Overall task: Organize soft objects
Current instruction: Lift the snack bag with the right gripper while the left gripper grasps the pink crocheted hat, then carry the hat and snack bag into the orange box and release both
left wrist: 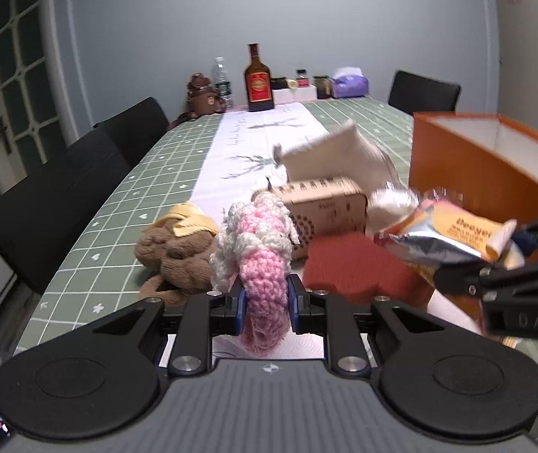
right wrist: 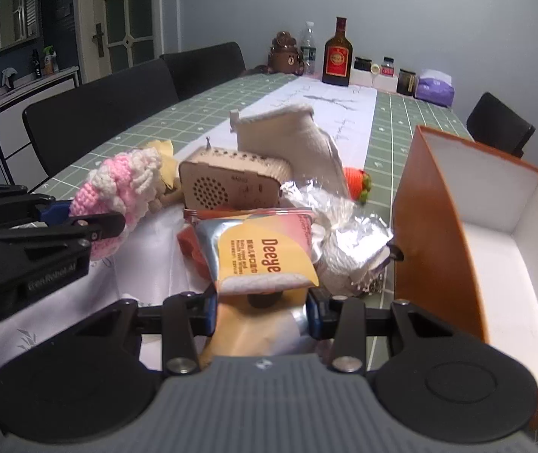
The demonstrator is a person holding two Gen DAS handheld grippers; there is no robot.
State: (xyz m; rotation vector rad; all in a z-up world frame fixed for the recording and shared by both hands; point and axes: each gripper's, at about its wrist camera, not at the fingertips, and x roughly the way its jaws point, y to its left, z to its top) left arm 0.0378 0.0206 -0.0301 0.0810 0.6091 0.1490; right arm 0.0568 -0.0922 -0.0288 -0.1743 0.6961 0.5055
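At the bottom centre of your left wrist view, your left gripper (left wrist: 267, 311) is clamped on a pink and white crocheted toy (left wrist: 259, 249), its blue pads pressing the pink part from both sides while the white frilly part rises above the fingers. No earlier picture is given, so only this grip can be told. Just left of the toy a brown plush animal (left wrist: 178, 253) with a yellow cloth on top lies on the green checked tablecloth (left wrist: 110, 226). Behind the toy, mid-frame, sits a small wooden radio (left wrist: 322, 204), with a cream fabric pouch (left wrist: 329, 151) standing behind it and a red sponge-like block (left wrist: 352, 268) to the lower right. At the right edge of that view your right gripper (left wrist: 510, 253) comes in holding a yellow and silver wipes packet (left wrist: 450, 234), in front of an open orange box (left wrist: 488, 166). In your right wrist view, bottom centre, that same right gripper (right wrist: 261, 311) is closed on the lower end of the wipes packet (right wrist: 265, 253), which sticks up between the fingers. Crumpled silver foil wrapping (right wrist: 344, 234) lies just right of the packet, and the orange box (right wrist: 439, 204) with its white inside fills the right side. An orange knitted carrot (right wrist: 357, 183) lies beyond the foil. Your left gripper (right wrist: 80, 222) with the crocheted toy (right wrist: 125, 185) shows at the left. A dark bottle (right wrist: 339, 56) stands at the table's far end, upper centre.
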